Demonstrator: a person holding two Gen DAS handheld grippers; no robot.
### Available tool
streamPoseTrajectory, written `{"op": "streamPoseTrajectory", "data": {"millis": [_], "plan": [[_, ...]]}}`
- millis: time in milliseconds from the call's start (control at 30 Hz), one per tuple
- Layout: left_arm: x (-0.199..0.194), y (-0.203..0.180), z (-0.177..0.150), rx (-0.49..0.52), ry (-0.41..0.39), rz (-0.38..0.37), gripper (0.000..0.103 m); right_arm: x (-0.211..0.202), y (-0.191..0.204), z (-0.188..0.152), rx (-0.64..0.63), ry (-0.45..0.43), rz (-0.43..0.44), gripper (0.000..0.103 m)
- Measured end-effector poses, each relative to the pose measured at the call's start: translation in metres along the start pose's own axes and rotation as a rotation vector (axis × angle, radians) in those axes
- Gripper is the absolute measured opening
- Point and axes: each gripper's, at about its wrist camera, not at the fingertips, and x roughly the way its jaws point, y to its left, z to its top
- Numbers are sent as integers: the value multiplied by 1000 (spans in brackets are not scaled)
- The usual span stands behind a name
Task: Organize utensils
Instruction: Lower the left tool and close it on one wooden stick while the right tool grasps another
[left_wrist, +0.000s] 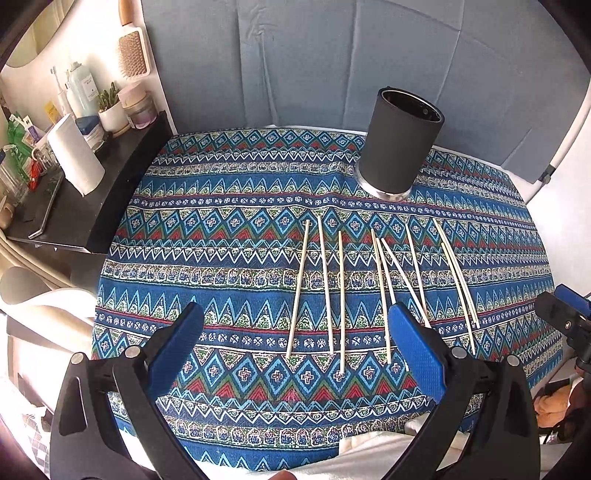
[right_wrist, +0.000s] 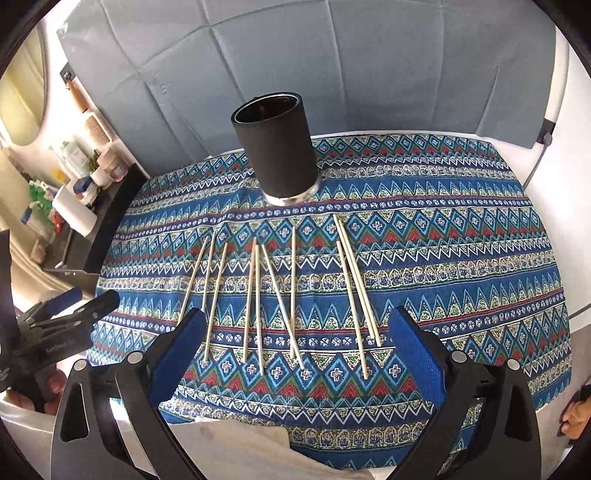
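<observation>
A patterned blue cloth (right_wrist: 443, 229) covers the table and carries everything else. One black cylindrical holder (right_wrist: 275, 147) with a silver base stands upright toward the cloth's far edge; nothing shows inside its dark mouth. Nine pale wooden chopsticks (right_wrist: 291, 291) lie flat in a loose row on the near side of the holder, none touching it: three to its left, four straight in front of it with some crossing, and two close together to its right. The left gripper (left_wrist: 295, 339) hovers over the near ends of the chopsticks with its blue pads spread wide, grasping nothing. The right gripper (right_wrist: 297, 341) hangs likewise, pads wide apart and empty
</observation>
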Motion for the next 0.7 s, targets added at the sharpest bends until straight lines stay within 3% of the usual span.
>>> {"op": "streamPoseTrajectory", "data": {"millis": [200,467,533,700], "plan": [[22,8,14,10,37,5,97,13,-7,7,-56,12,-33,94],[63,18,24,3,91,42,97,37,-14,8,-72,70,-3,92],[76,20,24,20,110,67,97,46,-11,6,-103,89,6,75],[108,26,18,48,174,113,97,83,-11,-1,-108,192,93,58]]}}
